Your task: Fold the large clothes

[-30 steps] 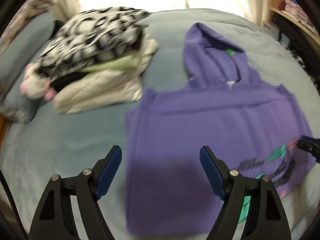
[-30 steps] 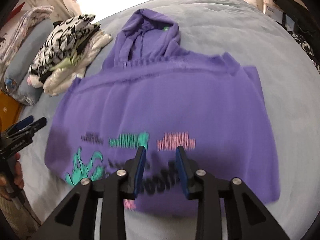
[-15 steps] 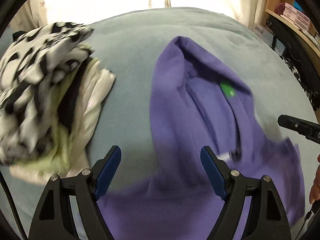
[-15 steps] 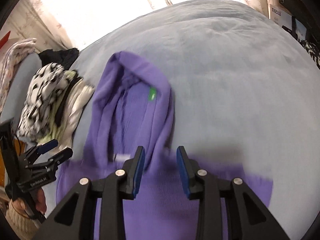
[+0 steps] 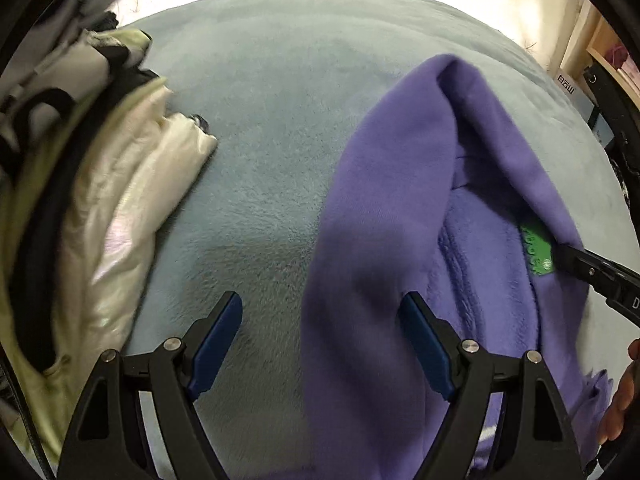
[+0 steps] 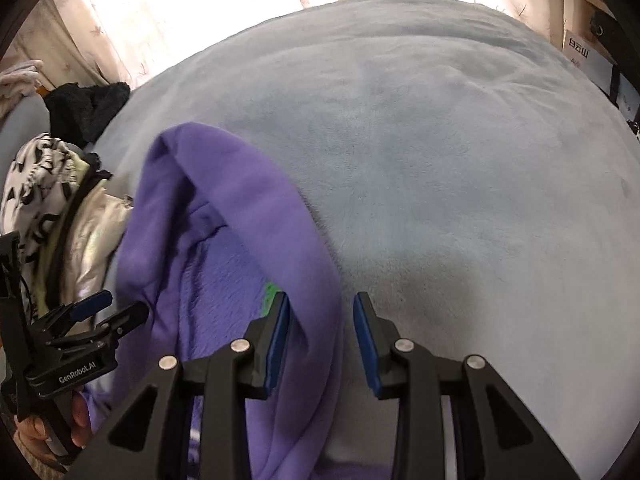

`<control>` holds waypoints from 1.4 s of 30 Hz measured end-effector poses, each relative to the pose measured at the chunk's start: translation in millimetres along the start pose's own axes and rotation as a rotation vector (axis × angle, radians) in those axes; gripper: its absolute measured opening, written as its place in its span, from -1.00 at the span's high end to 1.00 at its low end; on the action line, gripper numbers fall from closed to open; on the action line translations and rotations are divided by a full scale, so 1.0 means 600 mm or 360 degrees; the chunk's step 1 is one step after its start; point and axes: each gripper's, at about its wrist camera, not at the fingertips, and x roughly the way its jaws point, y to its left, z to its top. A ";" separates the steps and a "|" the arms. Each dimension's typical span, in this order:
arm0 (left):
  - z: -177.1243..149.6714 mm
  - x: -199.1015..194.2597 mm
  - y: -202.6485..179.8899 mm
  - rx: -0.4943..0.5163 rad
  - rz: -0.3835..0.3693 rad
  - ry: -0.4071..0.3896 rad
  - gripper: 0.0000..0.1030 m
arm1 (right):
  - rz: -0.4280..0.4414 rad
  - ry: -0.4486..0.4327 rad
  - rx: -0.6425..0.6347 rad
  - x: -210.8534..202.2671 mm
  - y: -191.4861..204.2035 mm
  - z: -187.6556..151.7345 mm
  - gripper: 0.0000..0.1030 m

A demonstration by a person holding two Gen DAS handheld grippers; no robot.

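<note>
Straddling the hood [image 6: 224, 216] edges, the left claw [image 5: 320, 344] gapes wide, the right claw [image 6: 320, 340] narrower, both empty; closing shallow risks pinching the bed [image 6: 460, 168] cover.

"GenRobot.AI" on the left gripper [image 6: 110, 312] body; box lettering unreadable.

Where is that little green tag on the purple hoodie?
The green tag sits inside the purple hoodie's neck opening, below the hood, right of the left view, just beside the right gripper's tip.
</note>
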 end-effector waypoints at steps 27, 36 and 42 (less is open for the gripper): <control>-0.285 -0.323 0.090 0.0094 -0.0282 -0.0210 0.89 | 0.0191 -0.0471 -0.0265 -0.355 0.012 -0.299 0.88; -0.451 -0.313 0.152 0.0093 -0.0209 -0.0033 0.89 | 0.0040 -0.0065 -0.0117 -0.316 -0.044 -0.454 0.77; -0.509 -0.383 0.149 0.0089 -0.0317 -0.0030 0.47 | 0.0121 -0.0031 -0.0005 -0.355 -0.045 -0.519 0.46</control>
